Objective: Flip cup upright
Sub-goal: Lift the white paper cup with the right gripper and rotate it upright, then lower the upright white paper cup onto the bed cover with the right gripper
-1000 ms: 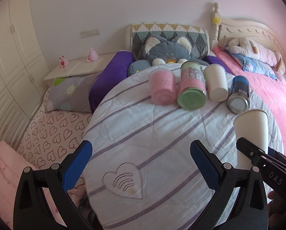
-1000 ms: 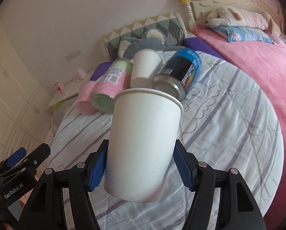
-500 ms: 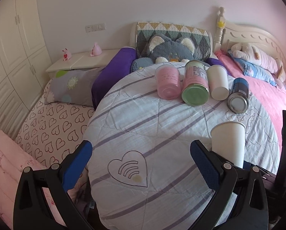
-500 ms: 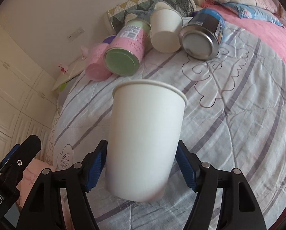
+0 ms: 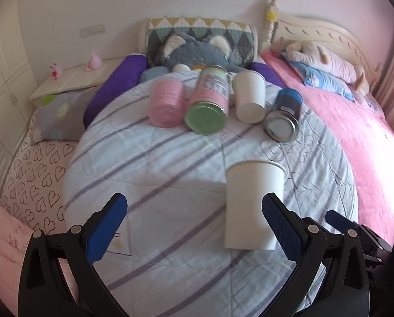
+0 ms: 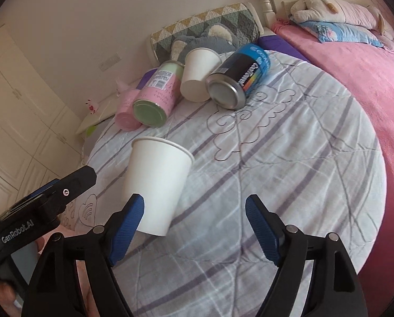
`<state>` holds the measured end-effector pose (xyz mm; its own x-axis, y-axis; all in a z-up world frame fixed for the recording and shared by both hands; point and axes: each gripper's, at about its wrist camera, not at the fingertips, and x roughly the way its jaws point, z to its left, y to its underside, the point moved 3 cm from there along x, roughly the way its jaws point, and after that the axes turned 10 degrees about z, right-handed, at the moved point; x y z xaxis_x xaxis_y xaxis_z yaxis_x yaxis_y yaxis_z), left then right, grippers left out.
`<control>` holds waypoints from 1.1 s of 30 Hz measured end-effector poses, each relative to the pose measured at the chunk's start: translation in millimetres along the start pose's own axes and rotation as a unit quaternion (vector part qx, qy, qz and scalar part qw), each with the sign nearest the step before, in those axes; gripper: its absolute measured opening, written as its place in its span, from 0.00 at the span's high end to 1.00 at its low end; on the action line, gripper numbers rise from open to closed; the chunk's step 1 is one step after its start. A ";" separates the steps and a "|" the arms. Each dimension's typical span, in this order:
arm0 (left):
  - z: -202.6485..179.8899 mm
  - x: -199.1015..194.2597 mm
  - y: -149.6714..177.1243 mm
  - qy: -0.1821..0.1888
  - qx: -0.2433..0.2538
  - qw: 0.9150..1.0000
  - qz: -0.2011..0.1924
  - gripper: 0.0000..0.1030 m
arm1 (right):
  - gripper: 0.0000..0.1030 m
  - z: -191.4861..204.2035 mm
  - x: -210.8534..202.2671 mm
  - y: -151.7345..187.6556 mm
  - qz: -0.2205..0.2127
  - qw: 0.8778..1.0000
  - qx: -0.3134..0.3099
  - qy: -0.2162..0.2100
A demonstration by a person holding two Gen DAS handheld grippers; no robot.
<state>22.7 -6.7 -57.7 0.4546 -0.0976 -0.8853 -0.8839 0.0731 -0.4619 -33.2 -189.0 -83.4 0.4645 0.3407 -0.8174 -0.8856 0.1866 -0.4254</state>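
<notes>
A white paper cup (image 5: pixel 252 206) stands upright, mouth up, on the striped round cushion (image 5: pixel 170 163); it also shows in the right wrist view (image 6: pixel 157 187). My right gripper (image 6: pixel 194 224) is open and empty, its left finger just beside the cup's base. My left gripper (image 5: pixel 194 224) is open and empty, with the cup near its right finger. A second white paper cup (image 5: pixel 249 97) lies on its side at the far edge, also in the right wrist view (image 6: pixel 199 74).
A pink cup (image 5: pixel 166 103), a pink can with a green end (image 5: pixel 209 105) and a blue can (image 5: pixel 285 116) lie on their sides at the back. Plush toys, pillows and a pink blanket (image 5: pixel 355 132) surround the cushion. A white nightstand (image 5: pixel 70 82) stands at the left.
My right gripper has set the white cup upright on the cushion, opened and drawn back from it. The left gripper has shifted so the cup is nearer its right finger.
</notes>
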 end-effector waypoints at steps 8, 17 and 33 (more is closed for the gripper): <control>-41.2 25.3 -12.0 -0.003 0.034 0.999 0.030 0.00 | 0.22 -26.5 -2.3 -9.4 -0.024 0.998 -0.016 0.053; -64.7 53.6 -18.8 -0.010 0.060 0.996 0.066 0.00 | 0.22 -39.9 9.7 -12.1 -0.007 0.999 -0.018 0.037; -65.5 71.7 -20.9 0.017 0.073 0.993 0.088 0.33 | 0.22 -41.6 14.1 -17.4 -0.005 0.999 -0.020 0.031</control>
<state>66.6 -80.3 -108.1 0.2883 -0.1042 -0.9519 -0.9227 0.2355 -0.3053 -11.6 -225.7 -103.7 0.4723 0.2818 -0.8352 -0.8814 0.1526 -0.4470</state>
